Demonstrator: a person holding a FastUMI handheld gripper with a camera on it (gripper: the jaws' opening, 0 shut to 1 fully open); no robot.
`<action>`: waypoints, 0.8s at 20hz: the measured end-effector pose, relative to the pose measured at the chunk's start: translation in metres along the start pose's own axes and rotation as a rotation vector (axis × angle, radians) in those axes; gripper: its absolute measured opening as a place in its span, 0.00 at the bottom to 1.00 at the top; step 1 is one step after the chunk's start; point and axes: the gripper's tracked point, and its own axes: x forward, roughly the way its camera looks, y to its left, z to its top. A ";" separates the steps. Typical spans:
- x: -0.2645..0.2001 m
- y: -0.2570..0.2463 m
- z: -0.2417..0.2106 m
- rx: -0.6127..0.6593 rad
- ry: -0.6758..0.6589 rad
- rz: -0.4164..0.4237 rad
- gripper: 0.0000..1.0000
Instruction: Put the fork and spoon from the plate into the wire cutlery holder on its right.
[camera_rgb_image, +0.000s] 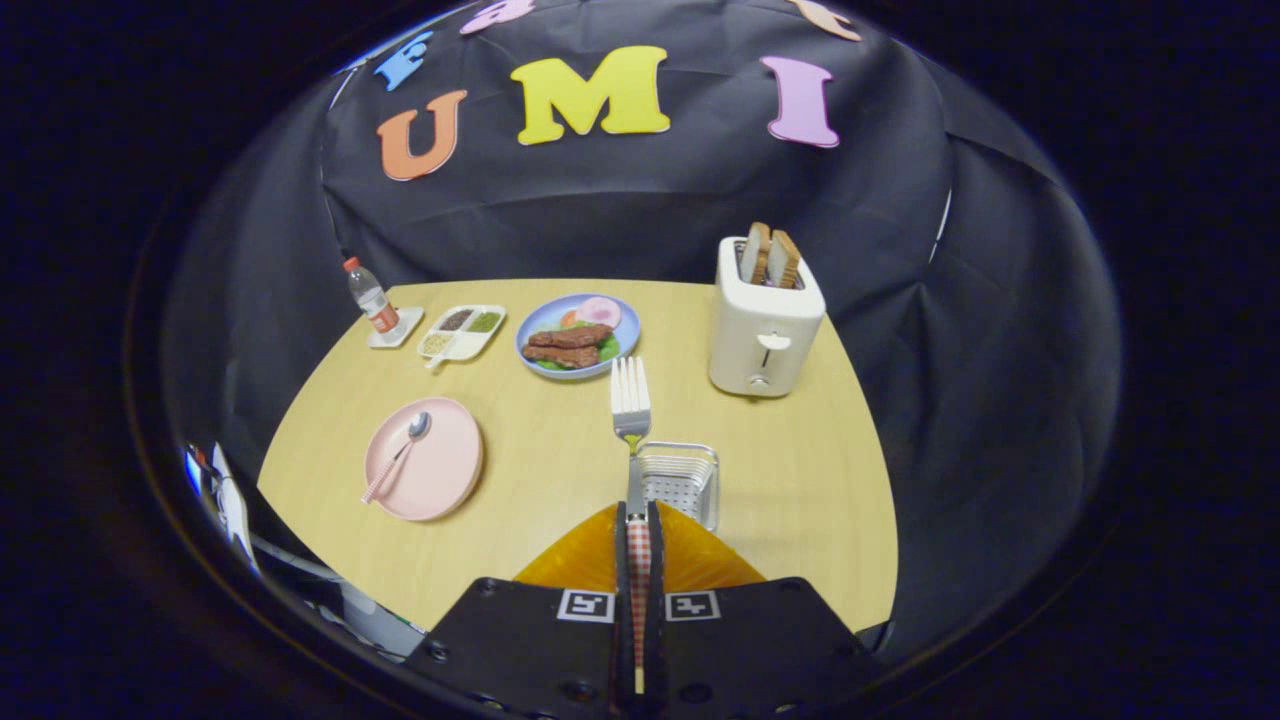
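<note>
My gripper (637, 512) is shut on the fork (630, 400), pressing its checked handle between both fingers. The fork sticks out ahead with its tines pointing away, above the table. The wire cutlery holder (680, 482) stands just ahead of the fingers, slightly to their right, below the fork. To the left lies the pink plate (440, 475), and the spoon (402, 450) rests on it with its bowl at the far end.
A white toaster (762, 320) with two bread slices stands beyond the holder on the right. At the far side of the wooden table (540, 440) are a blue plate of food (577, 335), a divided tray (462, 332) and a small bottle (371, 298).
</note>
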 end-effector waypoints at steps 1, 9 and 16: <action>0.000 -0.013 0.000 0.000 0.001 -0.011 0.04; 0.008 -0.051 -0.017 0.027 0.156 -0.027 0.04; 0.020 -0.019 -0.032 0.102 0.454 0.007 0.04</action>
